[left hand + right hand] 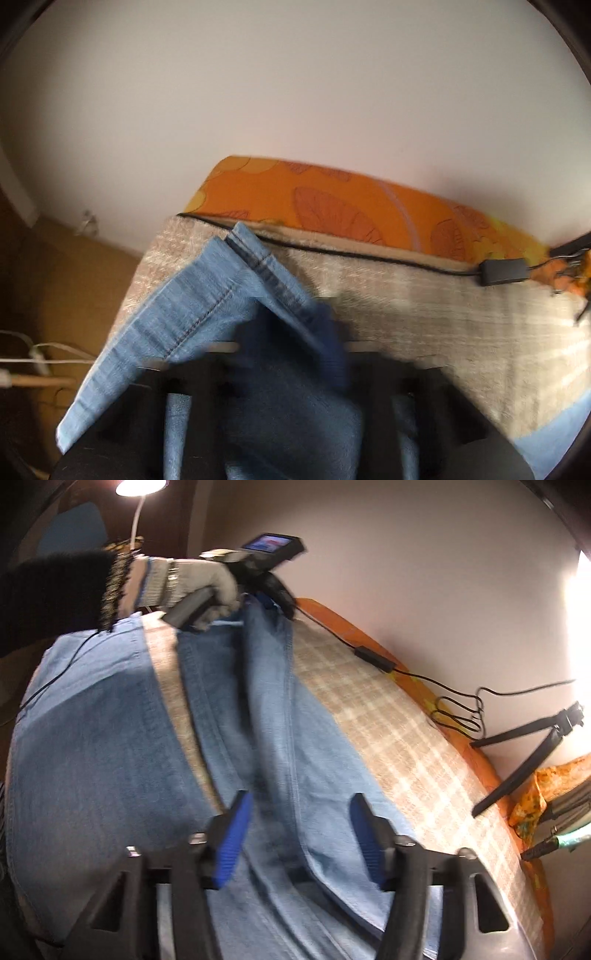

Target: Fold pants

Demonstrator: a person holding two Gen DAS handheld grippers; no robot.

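Light blue jeans [280, 738] lie lengthwise on a beige plaid blanket [402, 746] on a bed. My right gripper [299, 834] is open, its blue pads [232, 838] apart just above the near part of the jeans, holding nothing. My left gripper [280, 598], held by a gloved hand, is at the far end of the jeans. In the left wrist view the left gripper [291, 350] is shut on the hem end of a jeans leg [221, 295], which drapes over the fingers and hides them. The frame is blurred.
An orange patterned sheet [332, 210] edges the bed along a white wall. A black cable with an adapter [373, 659] runs along the bed's far edge. A black tripod [524, 753] stands at the right. A lamp [140, 485] shines at the upper left.
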